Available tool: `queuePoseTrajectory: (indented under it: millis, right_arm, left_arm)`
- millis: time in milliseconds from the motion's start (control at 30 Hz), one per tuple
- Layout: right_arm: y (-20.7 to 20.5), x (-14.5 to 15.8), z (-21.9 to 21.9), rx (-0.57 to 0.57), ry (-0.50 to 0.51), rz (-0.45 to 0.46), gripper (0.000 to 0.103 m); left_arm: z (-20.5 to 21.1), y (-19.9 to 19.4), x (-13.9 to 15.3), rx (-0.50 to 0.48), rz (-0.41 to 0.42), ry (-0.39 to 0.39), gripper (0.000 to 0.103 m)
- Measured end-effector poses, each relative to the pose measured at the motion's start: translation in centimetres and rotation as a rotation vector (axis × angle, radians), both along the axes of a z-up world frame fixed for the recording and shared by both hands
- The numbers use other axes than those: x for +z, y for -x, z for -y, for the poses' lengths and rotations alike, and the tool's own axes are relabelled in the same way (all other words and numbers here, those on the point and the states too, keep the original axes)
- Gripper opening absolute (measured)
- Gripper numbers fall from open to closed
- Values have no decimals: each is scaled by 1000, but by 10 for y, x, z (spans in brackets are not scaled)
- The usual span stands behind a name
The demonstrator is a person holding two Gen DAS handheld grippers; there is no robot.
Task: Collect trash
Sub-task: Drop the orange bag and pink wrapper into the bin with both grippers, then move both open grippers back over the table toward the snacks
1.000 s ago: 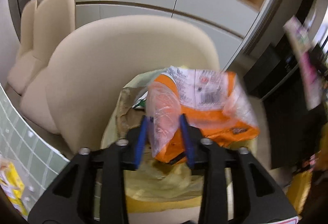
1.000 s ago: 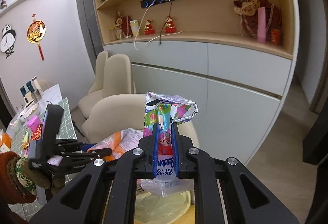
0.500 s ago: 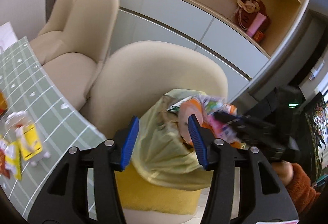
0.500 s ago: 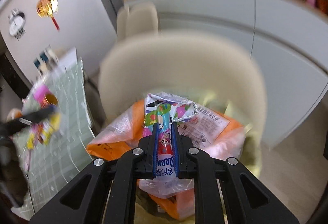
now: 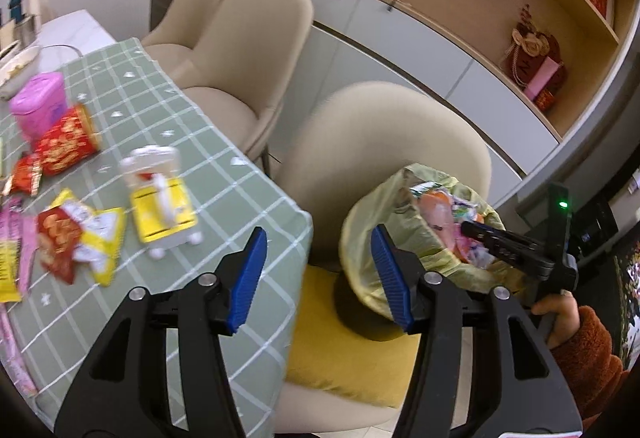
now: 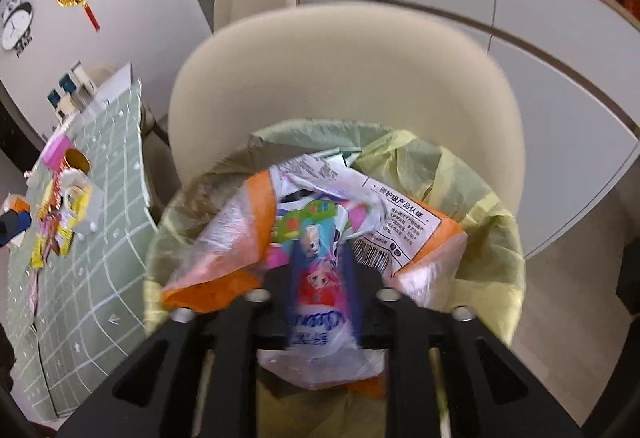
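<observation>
A dining room with a long grey cabinet and wooden shelves is filling the background, and beige chairs are standing along a desk covered with a green checked cloth. On the nearest chair, on a yellow cushion, a bin lined with a yellow-green bag is sitting, stuffed to the brim.

The right claw is reaching down into the mouth of the bin, gripped by a hand in a rust-coloured fleece sleeve. Its jaws have just been opening, and a colourful cartoon wrapper is lying between them on top of a large orange and clear packet. The blue pads are blurred, but they seem to be standing off the wrapper, so it is looking released.

The left claw is hanging over the corner of the desk, beside the bin, with its jaws spread and nothing between them; they too have just been opening.

More trash is waiting on the cloth: a yellow and white carton lying on its side, a red and yellow packet, a red paper cup tipped over and a pink tub.
</observation>
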State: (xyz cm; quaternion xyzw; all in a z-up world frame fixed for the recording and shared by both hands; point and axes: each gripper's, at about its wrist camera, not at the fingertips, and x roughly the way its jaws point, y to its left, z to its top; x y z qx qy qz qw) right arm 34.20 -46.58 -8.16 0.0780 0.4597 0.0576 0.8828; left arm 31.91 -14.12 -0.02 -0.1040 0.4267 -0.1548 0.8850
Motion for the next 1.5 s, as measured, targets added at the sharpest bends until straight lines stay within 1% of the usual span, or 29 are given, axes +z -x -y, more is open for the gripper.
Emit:
queuePoseTrajectory:
  millis: [67,167,267,333,433,467,500,533,567,633,700,767,867,1000,1067,1133,1267,1400,1467,1500]
  right_arm:
    - [11,12,1,-14,13,39,36]
    - [28,33,-7,-41,41,96,36]
    - [45,57,-26,-50,43,157,37]
    - [55,68,-38,-41,38,195,37]
    - [69,85,-74,8,-10,276,39]
    - [71,87,-85,27,-28,293,46]
    - [74,89,-98,49,-49,313,48]
    - [76,90,-112,71,-70,330,48]
    - [77,91,-128,99,-91,336,49]
    - [74,90,-161,172,-129,306,49]
    - [71,86,-191,228,-141,276,49]
    - [72,86,-215,270,-125,269,49]
    - [76,84,-250,300,-68,282,49]
    - [77,80,-283,366,-51,264,49]
    - [79,76,-295,401,-51,255,49]
    - [82,73,-303,408,-34,261,49]
    - [85,67,-318,422,16,249,49]
    - [83,57,-329,411,62,218,49]
    - [82,50,-334,407,77,198,49]
    - [83,45,-339,399,92,189,49]
  left_arm:
    - [-19,9,2,28,13,-8,52]
    - [-52,27,4,81,39,-29,52]
    - [-87,42,6,147,63,-46,52]
    - [-121,54,6,207,65,-51,52]
    - [-172,76,5,301,70,-81,52]
    - [-187,83,4,328,71,-96,52]
    - [-206,92,2,361,68,-116,52]
    - [-225,101,-2,393,61,-134,52]
    - [-236,107,-5,411,55,-143,52]
    - [-266,123,-14,472,31,-174,52]
    - [-293,140,-25,520,-2,-175,52]
    - [-310,155,-34,539,-28,-168,52]
    - [-317,169,-45,524,-54,-156,52]
    - [-314,177,-59,482,-72,-111,52]
    - [-309,176,-63,467,-82,-81,52]
    - [-302,166,-68,445,-90,-56,52]
    - [-306,139,-64,436,-53,-57,52]
    - [-330,86,-46,423,38,-72,52]
    - [-350,51,-44,438,48,-79,56]
    - [-357,38,-45,453,46,-84,56]
